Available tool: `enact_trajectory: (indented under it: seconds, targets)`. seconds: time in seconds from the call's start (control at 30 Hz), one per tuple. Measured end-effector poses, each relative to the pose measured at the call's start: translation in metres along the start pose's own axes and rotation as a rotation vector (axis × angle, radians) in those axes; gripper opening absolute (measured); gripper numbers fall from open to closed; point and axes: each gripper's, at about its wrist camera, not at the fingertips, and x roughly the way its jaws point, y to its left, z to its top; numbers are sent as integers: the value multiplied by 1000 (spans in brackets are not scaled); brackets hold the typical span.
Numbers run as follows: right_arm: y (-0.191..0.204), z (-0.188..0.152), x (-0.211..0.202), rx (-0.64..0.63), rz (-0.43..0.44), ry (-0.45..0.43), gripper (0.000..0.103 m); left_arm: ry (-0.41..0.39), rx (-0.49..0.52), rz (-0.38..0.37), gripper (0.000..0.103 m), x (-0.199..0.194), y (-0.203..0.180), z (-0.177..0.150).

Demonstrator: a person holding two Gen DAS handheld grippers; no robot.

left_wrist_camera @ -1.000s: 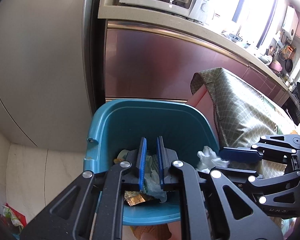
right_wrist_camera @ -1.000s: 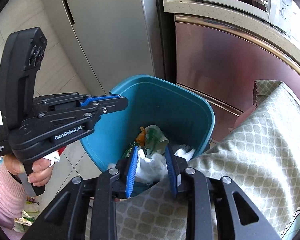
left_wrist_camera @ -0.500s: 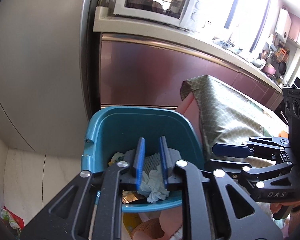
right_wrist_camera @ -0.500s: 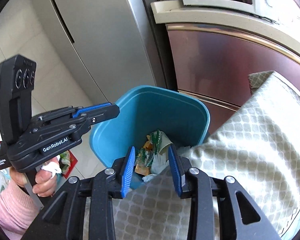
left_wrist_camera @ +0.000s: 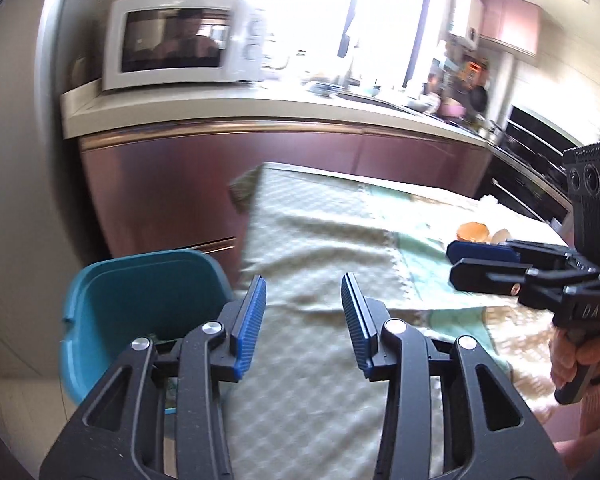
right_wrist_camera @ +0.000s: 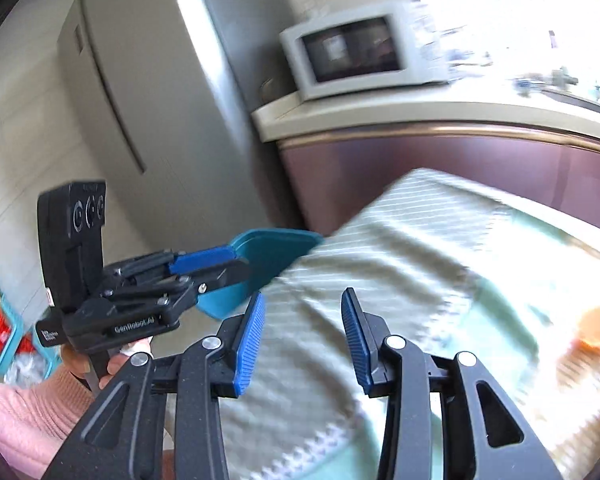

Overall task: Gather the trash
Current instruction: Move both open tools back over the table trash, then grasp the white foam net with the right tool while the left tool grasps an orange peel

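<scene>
Grippers, left [left_wrist_camera: 303,320] and right [right_wrist_camera: 302,334], fingers apart and empty, hover above tablecloth [left_wrist_camera: 320,232], probably seeking trash; bin [left_wrist_camera: 140,280] lower left.

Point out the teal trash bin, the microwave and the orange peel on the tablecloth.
teal trash bin [left_wrist_camera: 140,292]: left wrist view, inner back wall.
microwave [left_wrist_camera: 172,40]: left wrist view, door window.
orange peel [left_wrist_camera: 474,232]: left wrist view, its top, blurred.

The teal bin [left_wrist_camera: 140,300] stood upright and open-topped, down left of the left fingers [left_wrist_camera: 250,320], partly hidden behind them. An orange scrap [left_wrist_camera: 473,232] lay on the bench well ahead and right of those fingers, blurred.
</scene>
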Motion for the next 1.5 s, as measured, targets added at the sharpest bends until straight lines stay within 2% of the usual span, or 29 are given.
enact_trajectory:
  seconds: [0.37,0.5,0.6,0.87,1.2,1.4,1.47,1.5]
  targets:
    - [-91,-41,-122,127,-316,-174,43,96,91,-154,39,64,-104,17]
    - [-123,-48,-145,151,-418,-198,45,136,110,-179,39,94,-134,28]
    - [-146,-51,-145,154,-474,-180,48,163,129,-187,39,116,-155,34]
    - [-175,-57,-124,145,-502,-103,49,221,161,-176,39,160,-193,48]
    - [-184,-56,-118,126,-513,-89,48,275,154,-187,38,195,-214,57]
    - [-190,-54,-114,121,-509,-62,31,312,139,-205,32,209,-218,57]
    - [-193,-54,-113,125,-512,-61,19,322,127,-211,29,212,-217,57]
    - [-194,-54,-113,129,-516,-61,17,328,120,-216,25,214,-216,58]
